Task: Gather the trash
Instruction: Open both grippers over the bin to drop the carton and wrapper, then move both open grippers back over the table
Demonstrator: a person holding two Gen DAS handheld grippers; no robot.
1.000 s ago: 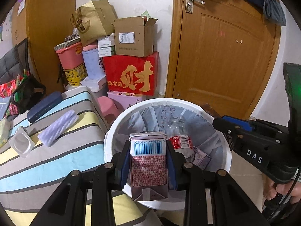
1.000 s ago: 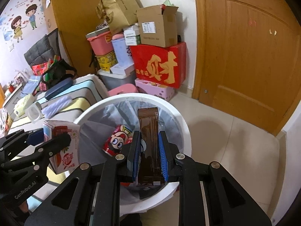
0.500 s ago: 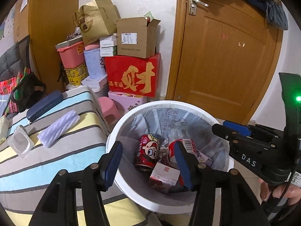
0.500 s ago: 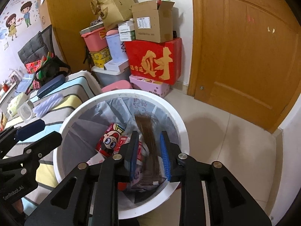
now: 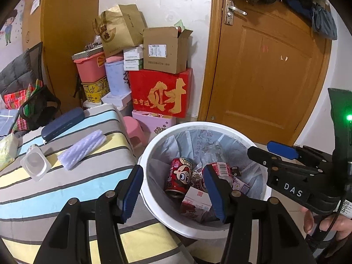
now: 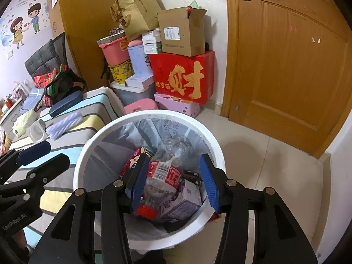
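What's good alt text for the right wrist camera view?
The open right gripper hovers empty over a white trash bin holding a red cartoon can, clear plastic bottle and purple carton. A striped bed sits left.

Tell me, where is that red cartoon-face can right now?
The red can lies inside the white bin, on its left side in the left wrist view, beside a clear bottle.
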